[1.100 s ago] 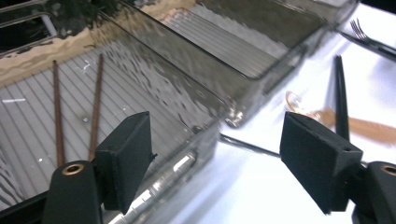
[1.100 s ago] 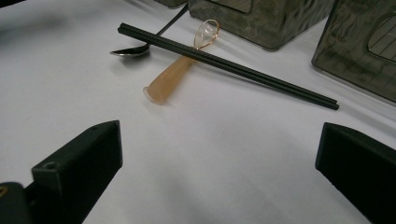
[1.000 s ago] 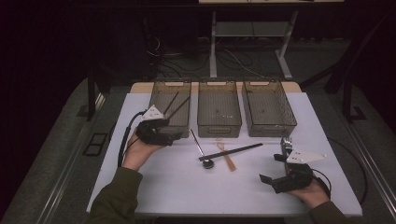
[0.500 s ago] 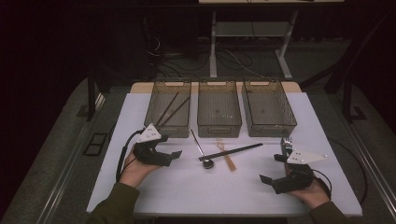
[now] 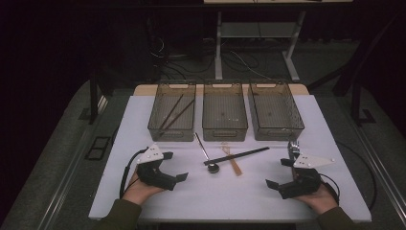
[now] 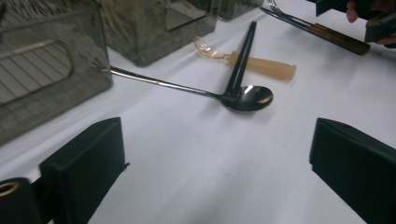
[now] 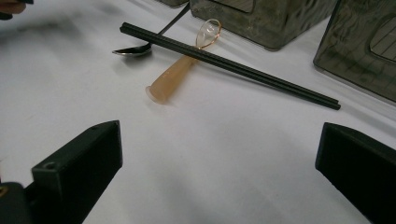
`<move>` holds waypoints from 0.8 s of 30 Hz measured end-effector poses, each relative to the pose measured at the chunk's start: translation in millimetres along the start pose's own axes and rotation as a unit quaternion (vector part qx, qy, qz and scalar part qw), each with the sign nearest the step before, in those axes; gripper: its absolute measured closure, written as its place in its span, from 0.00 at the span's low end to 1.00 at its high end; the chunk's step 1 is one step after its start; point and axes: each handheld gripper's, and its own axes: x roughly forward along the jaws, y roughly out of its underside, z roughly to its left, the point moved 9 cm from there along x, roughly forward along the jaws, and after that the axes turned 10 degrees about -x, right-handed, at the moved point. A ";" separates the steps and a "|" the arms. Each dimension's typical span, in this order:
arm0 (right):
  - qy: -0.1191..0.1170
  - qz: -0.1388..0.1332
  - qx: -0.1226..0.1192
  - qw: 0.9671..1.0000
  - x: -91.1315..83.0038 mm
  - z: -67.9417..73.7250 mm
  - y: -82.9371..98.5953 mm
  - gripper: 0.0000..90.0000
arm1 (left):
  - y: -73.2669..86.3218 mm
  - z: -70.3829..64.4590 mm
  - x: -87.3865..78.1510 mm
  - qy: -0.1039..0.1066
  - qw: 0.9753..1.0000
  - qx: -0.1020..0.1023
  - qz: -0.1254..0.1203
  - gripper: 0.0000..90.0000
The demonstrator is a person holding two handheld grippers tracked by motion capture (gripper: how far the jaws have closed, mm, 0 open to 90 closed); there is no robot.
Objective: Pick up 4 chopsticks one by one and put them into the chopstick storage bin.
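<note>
On the white table (image 5: 239, 196) lie a metal spoon (image 5: 207, 154), a pair of black chopsticks (image 5: 238, 156) whose tips rest by the spoon's bowl, and a tan-handled clear spoon (image 5: 231, 161) under the chopsticks. A fork (image 5: 293, 146) lies at the right, beside my right gripper (image 5: 277, 172), which is open and holds nothing. My left gripper (image 5: 176, 166) is open too, near the front left, facing the spoon (image 6: 247, 98) and chopsticks (image 6: 240, 60). The right gripper view looks across the chopsticks (image 7: 229, 65) and tan spoon (image 7: 180, 74).
Three smoky translucent bins stand in a row at the back: the left bin (image 5: 158, 125) holds dark chopsticks, the middle bin (image 5: 225, 132) and right bin (image 5: 277, 133) look bare. The brown-handled fork (image 6: 327, 35) lies by the other hand. Dark floor surrounds the table.
My left gripper has drawn back from the left bin toward the table's front and a little right. The right gripper has barely moved.
</note>
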 end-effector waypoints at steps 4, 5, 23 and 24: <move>-0.003 0.006 0.009 1.000 0.8 -0.5 -3.9 0.00 | 1.2 -0.8 2.6 0.000 1.000 0.002 0.010 0.00; -0.001 0.009 0.007 1.000 1.6 -0.8 -5.3 0.00 | 2.1 -0.1 3.6 0.002 1.000 0.004 0.015 0.00; -0.013 0.049 0.018 0.999 17.8 -8.7 -21.6 0.53 | 7.9 -2.2 11.0 0.001 0.999 0.016 0.034 0.00; -0.011 0.050 0.018 0.999 19.2 -10.7 -22.4 0.56 | 8.2 -2.2 11.1 0.001 0.999 0.017 0.036 0.00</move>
